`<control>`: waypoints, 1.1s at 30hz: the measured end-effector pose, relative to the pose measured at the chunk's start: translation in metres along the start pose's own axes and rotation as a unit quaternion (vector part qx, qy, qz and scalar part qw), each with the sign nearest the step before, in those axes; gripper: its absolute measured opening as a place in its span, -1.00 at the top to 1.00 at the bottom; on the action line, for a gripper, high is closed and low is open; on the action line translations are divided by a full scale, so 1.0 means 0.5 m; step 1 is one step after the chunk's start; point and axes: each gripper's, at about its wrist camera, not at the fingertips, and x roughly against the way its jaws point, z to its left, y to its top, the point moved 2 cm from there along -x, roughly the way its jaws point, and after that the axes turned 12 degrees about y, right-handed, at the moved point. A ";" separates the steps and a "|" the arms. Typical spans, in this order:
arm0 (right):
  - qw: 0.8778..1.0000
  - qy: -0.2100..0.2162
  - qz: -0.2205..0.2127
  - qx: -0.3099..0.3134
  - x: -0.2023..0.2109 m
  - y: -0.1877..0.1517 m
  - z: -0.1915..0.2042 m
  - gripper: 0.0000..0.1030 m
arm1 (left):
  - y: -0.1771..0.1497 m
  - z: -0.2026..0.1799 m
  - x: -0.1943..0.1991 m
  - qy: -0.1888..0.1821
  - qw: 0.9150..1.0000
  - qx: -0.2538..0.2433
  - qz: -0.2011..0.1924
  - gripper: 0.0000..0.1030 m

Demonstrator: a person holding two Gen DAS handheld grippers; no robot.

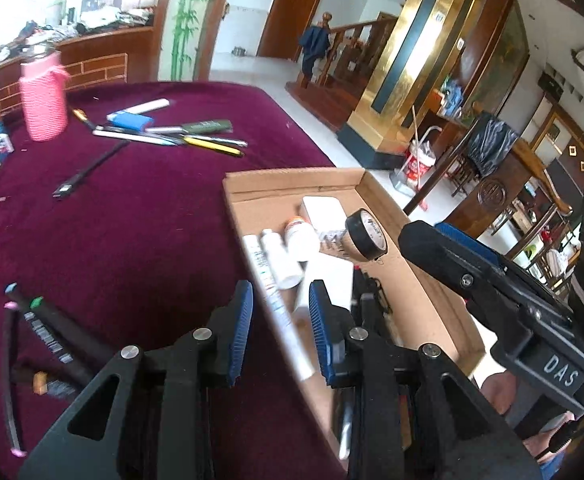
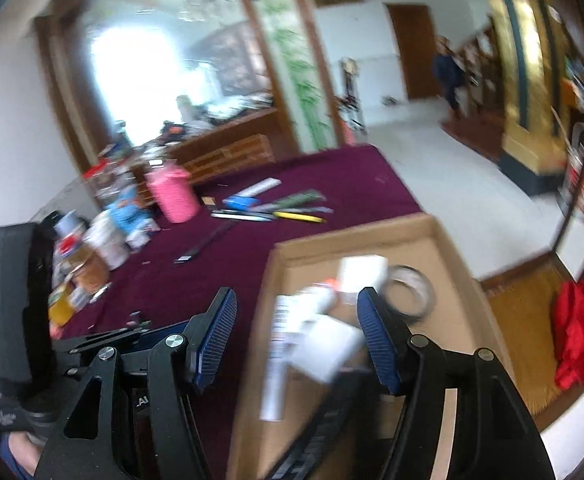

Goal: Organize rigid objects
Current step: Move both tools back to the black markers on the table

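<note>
- Left hand-held gripper [image 1: 280, 330]: jaws apart, empty, over near wall of cardboard box [image 1: 420, 280].
- Right hand-held gripper [image 2: 296, 336]: jaws apart, empty, above box.
- In box: tape roll [image 1: 366, 239], white bottle [image 1: 282, 258].
- Left of box, on counter [image 1: 152, 240]: loose pens [image 1: 212, 146].

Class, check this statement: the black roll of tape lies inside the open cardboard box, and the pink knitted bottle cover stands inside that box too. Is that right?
Not quite. The black roll of tape does lie inside the open cardboard box, but the pink knitted bottle cover stands outside it, on the maroon tablecloth at the far side. The left wrist view shows this.
</note>
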 end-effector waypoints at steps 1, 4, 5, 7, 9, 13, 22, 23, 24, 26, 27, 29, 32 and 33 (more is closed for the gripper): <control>1.000 0.012 -0.009 0.021 -0.001 -0.004 0.026 -0.12 | -0.009 0.022 0.017 0.002 1.000 0.001 -0.004 0.49; 0.996 0.033 -0.044 0.077 -0.007 -0.017 0.096 -0.12 | -0.029 0.083 0.053 0.015 1.000 0.013 -0.015 0.49; 0.994 0.042 -0.051 0.088 -0.014 -0.021 0.115 -0.12 | -0.037 0.110 0.067 0.021 0.999 0.018 -0.021 0.49; 0.991 0.075 -0.035 0.104 -0.043 -0.027 0.148 -0.12 | -0.052 0.171 0.091 0.037 0.998 0.032 -0.031 0.49; 0.990 0.086 0.011 0.113 -0.088 -0.032 0.173 -0.12 | -0.066 0.245 0.108 0.062 0.996 0.056 -0.038 0.34; 0.986 0.073 0.102 0.112 -0.184 -0.051 0.209 -0.12 | -0.088 0.359 0.088 0.112 0.989 0.094 -0.015 0.18; 0.979 0.058 0.165 0.104 -0.269 -0.083 0.215 -0.12 | -0.106 0.400 0.008 0.127 0.987 0.082 0.046 0.20; 0.978 0.061 0.171 0.100 -0.274 -0.084 0.215 -0.12 | -0.111 0.397 -0.003 0.132 0.987 0.074 0.055 0.22; 0.977 0.063 0.177 0.097 -0.279 -0.086 0.214 -0.12 | -0.117 0.395 -0.017 0.138 0.986 0.068 0.068 0.32; 0.974 0.062 0.192 0.104 -0.292 -0.095 0.221 -0.12 | -0.123 0.399 -0.018 0.146 0.985 0.065 0.066 0.39; 0.970 0.060 0.207 0.116 -0.305 -0.103 0.225 -0.08 | -0.125 0.405 -0.018 0.155 0.984 0.063 0.069 0.54; 0.965 0.061 0.225 0.123 -0.319 -0.113 0.228 0.15 | -0.132 0.417 -0.023 0.167 0.981 0.065 0.076 0.68; 0.957 0.052 0.248 0.142 -0.344 -0.126 0.229 0.24 | -0.133 0.426 -0.034 0.205 0.974 0.056 0.079 0.76; 0.956 0.049 0.250 0.148 -0.348 -0.128 0.228 0.24 | -0.133 0.428 -0.034 0.203 0.974 0.058 0.079 0.76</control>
